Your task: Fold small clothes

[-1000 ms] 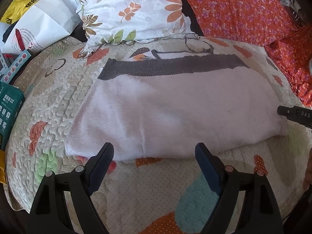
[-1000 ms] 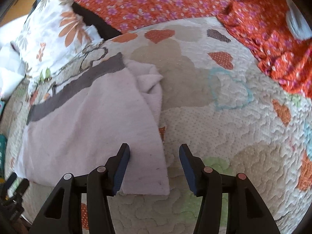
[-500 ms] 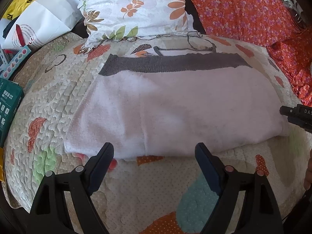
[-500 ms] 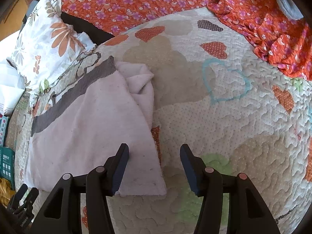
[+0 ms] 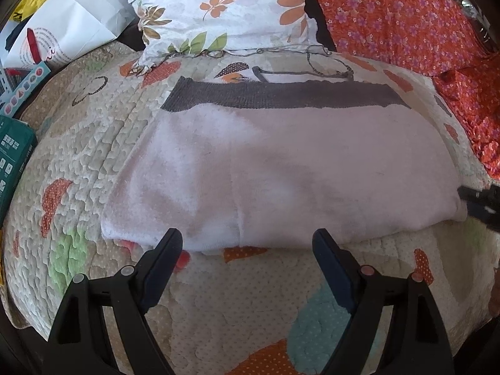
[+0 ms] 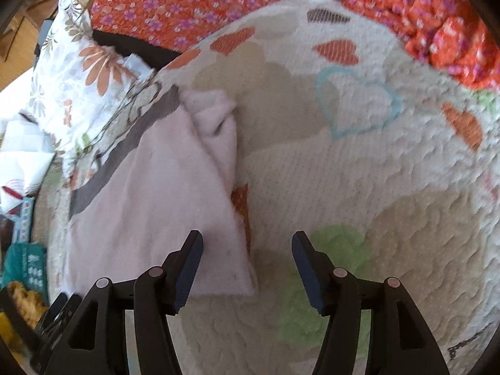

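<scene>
A pale pink garment (image 5: pixel 281 175) with a dark grey band (image 5: pixel 281 95) along its far edge lies folded flat on the quilted bedspread (image 5: pixel 218 306). My left gripper (image 5: pixel 247 250) hovers open at its near hem, nothing between the fingers. In the right wrist view the same garment (image 6: pixel 156 193) stretches up to the left, one corner bunched at the far end. My right gripper (image 6: pixel 247 250) stands over the garment's near right corner; its jaws are opening and the corner lies under the gap without the pads pressing it. The right gripper's tip (image 5: pixel 478 200) shows at the left view's right edge.
A floral pillow (image 5: pixel 225 9) and an orange flowered cloth (image 5: pixel 406 15) lie beyond the garment. White paper bags (image 5: pixel 62 31) and a green box (image 5: pixel 12 156) sit at the left. The quilt (image 6: pixel 375 187) spreads out to the right of the garment.
The right gripper's jaws have spread wider and it has rolled and shifted slightly over the garment's corner. The left gripper and the garment have stayed put.
</scene>
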The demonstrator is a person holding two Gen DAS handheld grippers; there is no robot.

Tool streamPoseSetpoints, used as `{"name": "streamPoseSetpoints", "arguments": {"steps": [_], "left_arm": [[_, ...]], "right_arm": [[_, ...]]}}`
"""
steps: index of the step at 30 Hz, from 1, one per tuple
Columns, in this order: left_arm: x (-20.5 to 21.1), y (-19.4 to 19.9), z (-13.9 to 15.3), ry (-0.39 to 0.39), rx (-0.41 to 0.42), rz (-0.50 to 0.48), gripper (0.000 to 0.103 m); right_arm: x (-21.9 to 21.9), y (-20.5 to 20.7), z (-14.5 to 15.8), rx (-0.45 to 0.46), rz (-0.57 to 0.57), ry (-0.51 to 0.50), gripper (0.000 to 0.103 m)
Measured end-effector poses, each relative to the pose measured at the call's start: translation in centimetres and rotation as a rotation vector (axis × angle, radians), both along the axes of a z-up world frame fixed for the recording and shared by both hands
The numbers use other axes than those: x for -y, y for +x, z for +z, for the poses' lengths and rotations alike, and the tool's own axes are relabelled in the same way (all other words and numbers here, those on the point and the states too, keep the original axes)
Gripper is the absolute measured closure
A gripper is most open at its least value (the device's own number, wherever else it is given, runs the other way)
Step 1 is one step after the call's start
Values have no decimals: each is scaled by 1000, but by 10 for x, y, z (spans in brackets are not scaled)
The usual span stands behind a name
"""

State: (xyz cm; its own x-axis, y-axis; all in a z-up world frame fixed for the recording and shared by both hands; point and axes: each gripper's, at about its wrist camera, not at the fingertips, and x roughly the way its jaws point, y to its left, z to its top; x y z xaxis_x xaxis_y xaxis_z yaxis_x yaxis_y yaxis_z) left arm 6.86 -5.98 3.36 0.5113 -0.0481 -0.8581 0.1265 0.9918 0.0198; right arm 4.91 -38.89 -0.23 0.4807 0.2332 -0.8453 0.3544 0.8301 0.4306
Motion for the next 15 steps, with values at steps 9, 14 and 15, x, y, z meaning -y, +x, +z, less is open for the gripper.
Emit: {"name": "streamPoseSetpoints", "arguments": {"steps": [9,14,15], "left_arm": [[2,1,-4,15,-4,4,19],[0,2,-3,12,0,7,19],[-1,1,-2,11,1,7,19]], "right_arm": [[1,-12,18,39,22,-89,98],[12,-17,22,30,-20,-128,98],[8,-16,25,35,-18,-144,98]]}}
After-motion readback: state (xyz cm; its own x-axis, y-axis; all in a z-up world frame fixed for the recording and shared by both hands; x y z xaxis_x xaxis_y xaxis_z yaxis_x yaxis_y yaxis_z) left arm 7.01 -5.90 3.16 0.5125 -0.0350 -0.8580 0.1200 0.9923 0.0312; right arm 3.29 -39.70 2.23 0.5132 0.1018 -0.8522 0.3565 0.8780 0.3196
